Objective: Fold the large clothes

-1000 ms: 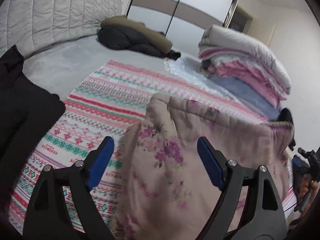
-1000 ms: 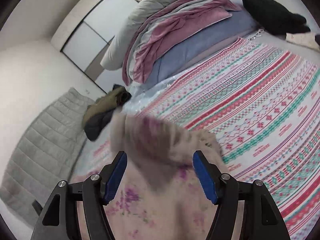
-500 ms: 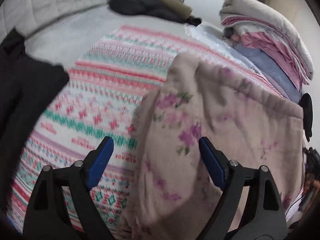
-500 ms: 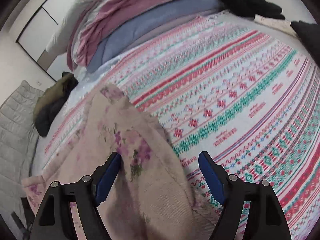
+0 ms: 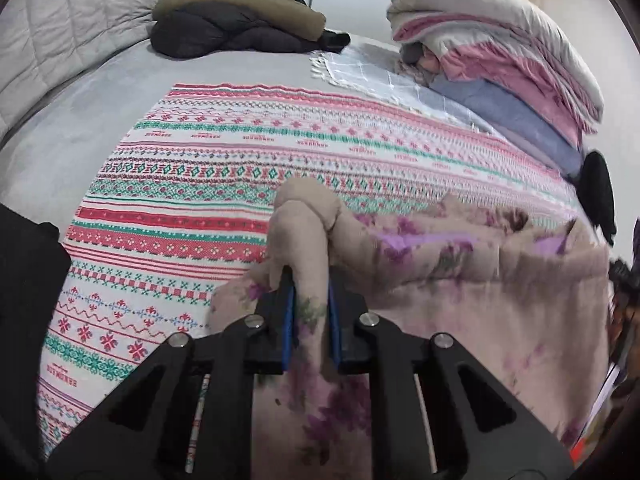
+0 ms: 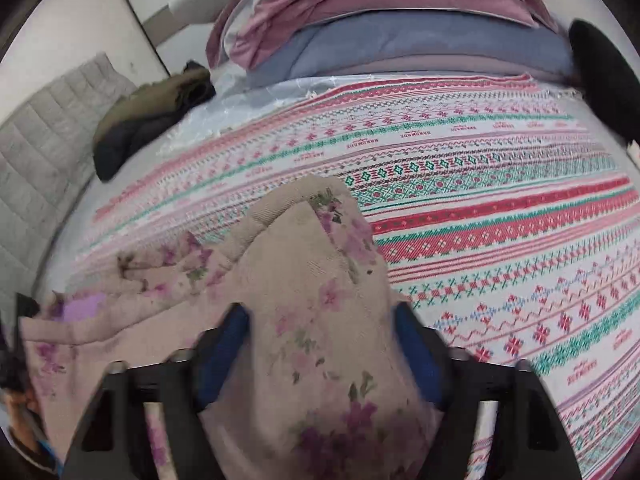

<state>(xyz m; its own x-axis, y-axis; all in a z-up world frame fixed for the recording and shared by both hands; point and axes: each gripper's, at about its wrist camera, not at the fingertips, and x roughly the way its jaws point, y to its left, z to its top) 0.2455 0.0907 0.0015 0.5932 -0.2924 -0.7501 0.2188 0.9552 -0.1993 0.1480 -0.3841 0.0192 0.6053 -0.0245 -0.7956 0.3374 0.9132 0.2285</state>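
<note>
In the left wrist view, the left hand-held gripper sits at the lower centre of the frame, its blue-padded jaws pinched tight together on a bunched fold of a beige floral garment. The cloth rises in a rounded hump above the jaws and spreads away to the lower right of the frame. It lies on a patterned blanket with red, green and white stripes, which covers most of a grey bed.

At the upper left of that frame, a dark and olive jacket lies crumpled on the bed near a quilted grey headboard. At the upper right is a stack of folded bedding in white, pink and blue.

In the right wrist view, which is somewhat blurred, the right hand-held gripper sits at the lower centre. Its jaws are closing around a thick mound of the same floral garment, which fills the gap between the blue pads; the pads appear to touch the cloth on both sides. The garment trails off to the lower left, and the striped blanket fills the right half of the frame.
</note>
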